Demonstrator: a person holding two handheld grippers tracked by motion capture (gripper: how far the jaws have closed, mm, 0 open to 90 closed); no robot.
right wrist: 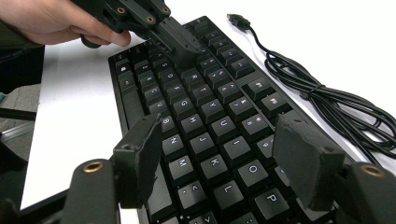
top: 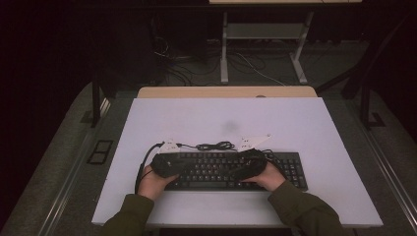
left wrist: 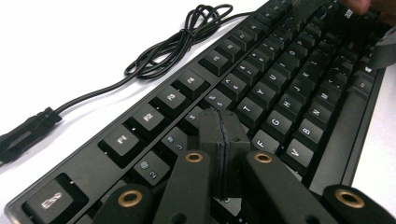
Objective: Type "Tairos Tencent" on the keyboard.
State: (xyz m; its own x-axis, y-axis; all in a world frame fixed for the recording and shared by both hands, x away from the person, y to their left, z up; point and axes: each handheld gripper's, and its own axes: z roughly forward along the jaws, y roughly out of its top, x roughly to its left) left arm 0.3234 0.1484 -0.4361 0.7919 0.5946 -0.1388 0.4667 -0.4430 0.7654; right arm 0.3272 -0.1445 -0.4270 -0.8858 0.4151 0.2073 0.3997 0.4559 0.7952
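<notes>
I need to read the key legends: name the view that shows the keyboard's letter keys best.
The right gripper view: the keyboard lies close, its letters sharp. The left gripper view shows legible keys too, partly behind shut jaws. In the high view it is too small to read.

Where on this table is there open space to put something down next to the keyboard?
The white table is bare beyond the coiled cable, up to its far edge, and on the strips left and right of the keyboard. It is crowded over the keys, where the left gripper and right gripper hover.
</notes>
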